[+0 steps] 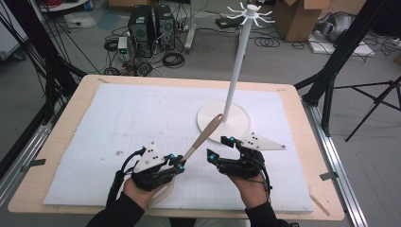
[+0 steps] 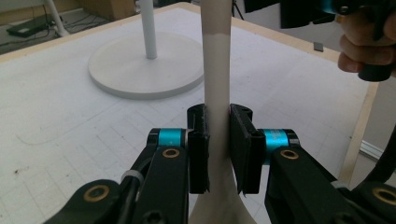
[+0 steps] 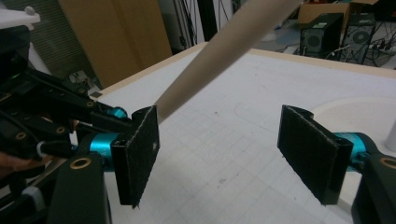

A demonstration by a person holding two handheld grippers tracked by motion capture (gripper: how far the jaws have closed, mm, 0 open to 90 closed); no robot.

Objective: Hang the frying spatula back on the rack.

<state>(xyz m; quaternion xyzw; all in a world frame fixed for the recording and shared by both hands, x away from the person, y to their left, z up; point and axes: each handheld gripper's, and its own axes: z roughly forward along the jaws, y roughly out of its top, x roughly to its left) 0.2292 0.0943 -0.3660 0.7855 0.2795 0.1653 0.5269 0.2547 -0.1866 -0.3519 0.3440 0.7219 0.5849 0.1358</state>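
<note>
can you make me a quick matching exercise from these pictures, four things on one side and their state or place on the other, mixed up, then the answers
Things:
1. left gripper
2. right gripper
3. white stand
4. beige utensil

States or places:
A. upright on its round base, on the far right part of the mat
B. open, with nothing between its jaws
C. tilted, its handle rising toward the stand
D. shut on the utensil's handle

Pairs: 1-D, 2-B, 3-A, 4-C
</note>
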